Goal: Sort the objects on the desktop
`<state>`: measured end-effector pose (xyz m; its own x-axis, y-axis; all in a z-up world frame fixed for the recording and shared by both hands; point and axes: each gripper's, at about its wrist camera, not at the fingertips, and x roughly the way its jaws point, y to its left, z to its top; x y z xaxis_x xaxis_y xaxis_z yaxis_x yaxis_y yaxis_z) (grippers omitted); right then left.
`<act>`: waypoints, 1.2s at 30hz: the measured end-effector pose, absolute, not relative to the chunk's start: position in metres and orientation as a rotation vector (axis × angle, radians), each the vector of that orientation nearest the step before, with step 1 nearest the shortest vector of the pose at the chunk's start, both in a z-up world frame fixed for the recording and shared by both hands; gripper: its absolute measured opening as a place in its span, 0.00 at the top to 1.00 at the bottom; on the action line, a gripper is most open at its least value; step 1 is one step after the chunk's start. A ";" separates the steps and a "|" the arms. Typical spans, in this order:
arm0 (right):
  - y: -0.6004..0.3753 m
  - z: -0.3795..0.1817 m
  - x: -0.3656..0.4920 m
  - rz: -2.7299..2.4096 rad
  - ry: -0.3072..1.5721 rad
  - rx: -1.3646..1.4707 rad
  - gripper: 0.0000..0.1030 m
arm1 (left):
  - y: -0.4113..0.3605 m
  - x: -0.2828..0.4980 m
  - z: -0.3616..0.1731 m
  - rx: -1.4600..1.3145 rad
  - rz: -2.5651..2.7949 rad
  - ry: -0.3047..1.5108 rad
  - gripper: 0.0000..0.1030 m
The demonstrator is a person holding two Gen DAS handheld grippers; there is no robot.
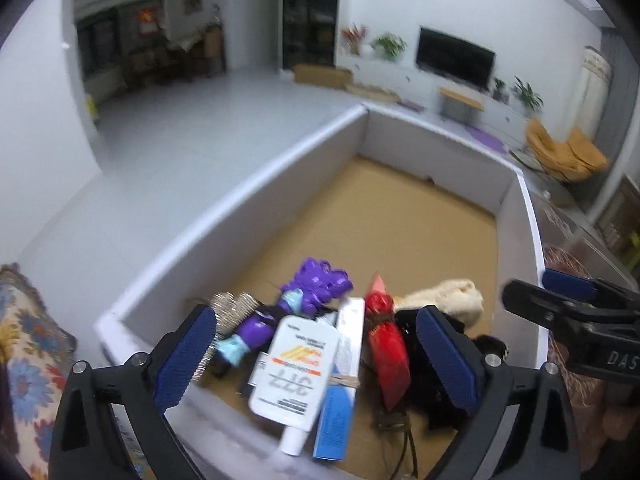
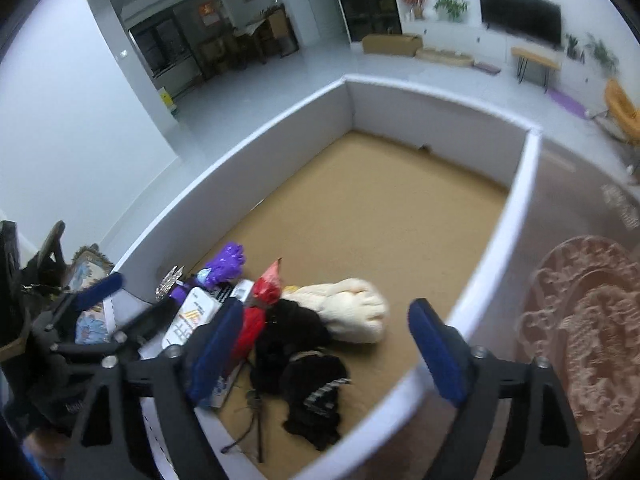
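A white-walled box (image 1: 240,208) with a brown cardboard floor holds a pile in its near corner. The pile has a white bottle (image 1: 296,364), a blue and white carton (image 1: 340,400), a red wrapped bundle (image 1: 388,352), a purple wrapped bundle (image 1: 316,284), a metal hairbrush (image 1: 236,304), a cream glove (image 2: 352,312) and black fabric (image 2: 308,368). My left gripper (image 1: 316,356) hangs open above the bottle and carton, its blue pads clear of them. My right gripper (image 2: 328,352) stands open over the black fabric and holds nothing.
A floral cloth (image 1: 24,340) lies outside the box at the left. A pink embossed cloth (image 2: 592,340) lies to its right. The box's white walls (image 2: 516,200) stand up all round. Beyond are a grey floor, a television and a yellow chair.
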<state>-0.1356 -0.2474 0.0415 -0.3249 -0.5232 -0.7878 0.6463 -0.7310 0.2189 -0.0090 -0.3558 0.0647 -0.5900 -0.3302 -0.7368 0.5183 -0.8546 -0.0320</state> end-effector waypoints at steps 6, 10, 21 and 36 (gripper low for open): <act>-0.237 0.052 -0.122 -2.098 0.317 1.136 0.12 | -0.334 0.010 0.087 0.892 -2.413 0.310 0.01; -0.239 0.053 -0.109 -2.092 0.377 1.133 0.12 | -0.320 0.003 0.089 0.913 -2.366 0.204 0.01; -0.245 0.047 -0.104 -2.083 0.458 1.129 0.12 | -0.319 0.014 0.097 0.907 -2.346 0.210 0.01; -0.265 0.041 -0.094 -2.058 0.580 1.155 0.12 | -0.325 0.019 0.099 0.918 -2.368 0.271 0.01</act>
<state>-0.0939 -0.2646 0.0412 -0.3600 -0.3535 -0.8634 0.7524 -0.6572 -0.0446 0.0191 -0.3245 0.0986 -0.5958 -0.4438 -0.6694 0.5835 -0.8119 0.0189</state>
